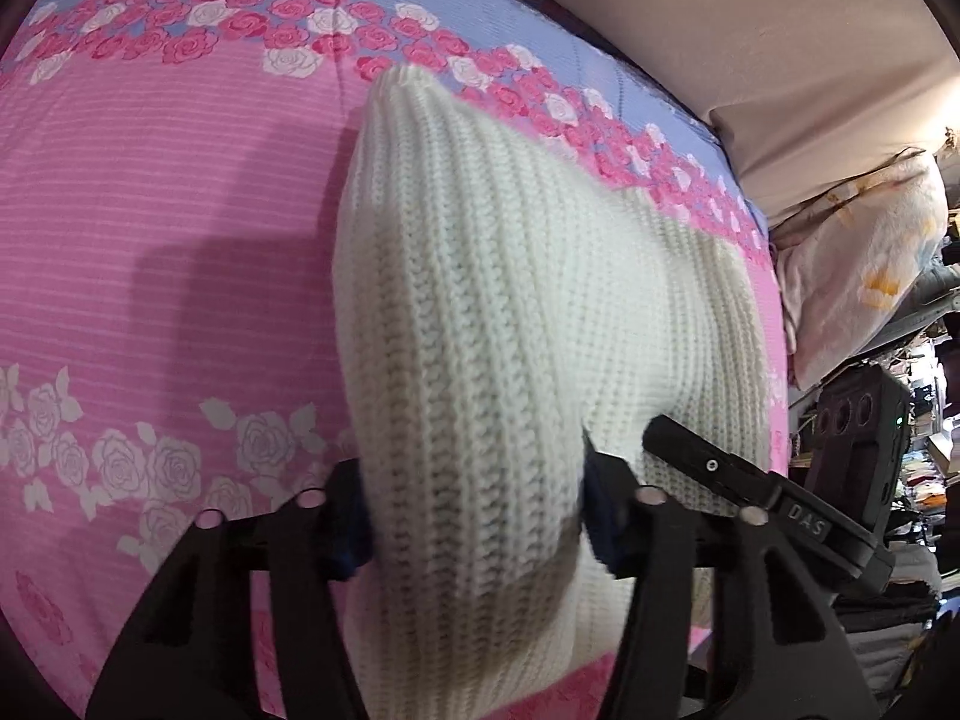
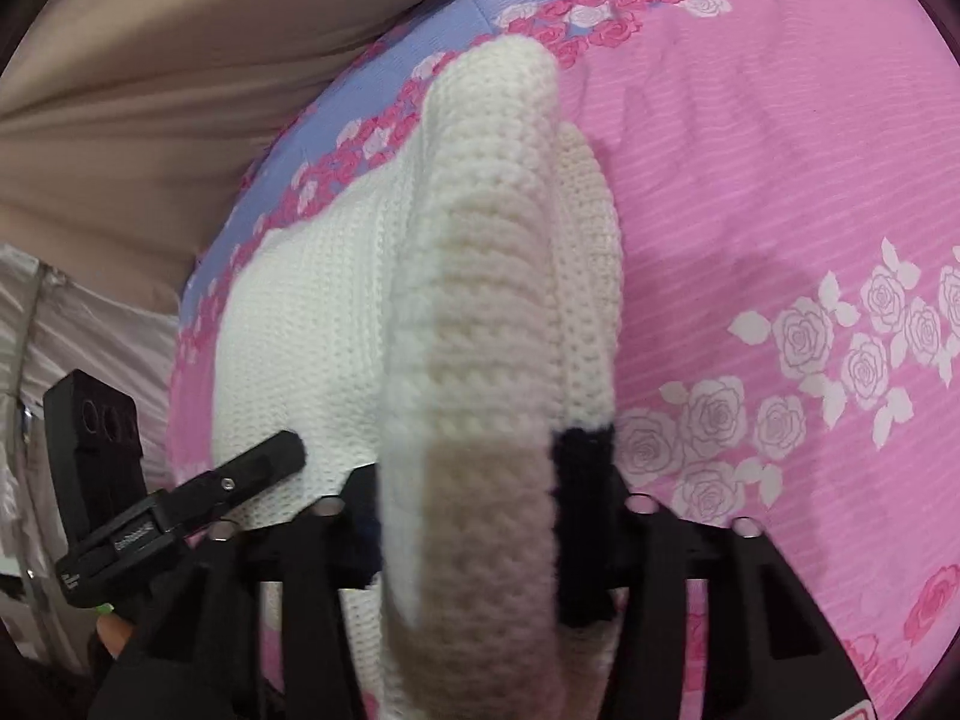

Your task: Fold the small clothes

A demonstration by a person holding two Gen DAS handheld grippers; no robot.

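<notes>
A: What is seen nearest the lens in the left wrist view?

B: At the bottom centre, the left gripper [image 1: 474,516] is clamped on a thick fold of the cream-white, chunky rib-knit garment [image 1: 480,312], which is pinched between its 2 black fingers [image 1: 618,516]. In the right wrist view, the right gripper [image 2: 468,516] is likewise closed on a rolled edge of the same knit [image 2: 474,312], with a dark pad [image 2: 585,516] pressed against the wool at lower centre.

A: And where is the garment placed?

B: It is draped from both grips up toward the centre of each frame, with the rest spread on the pink rose-patterned bedsheet [image 1: 168,252]. A corner is seen reaching the blue floral border [image 1: 384,6] in the upper part of the frame. Beyond that, a beige fabric surface [image 1: 750,30] is seen at upper right.

A: Which step is judged to be in hand?

B: A fold is judged to be under way: 2 points of 1 edge are held, ready to be carried over the body of the garment.

A: What is called for next?

B: Both held points would need to be moved together, level with each other, then laid on the far portion so the edges are matched before release. The thick knit may spring back if it is let go unevenly.
</notes>
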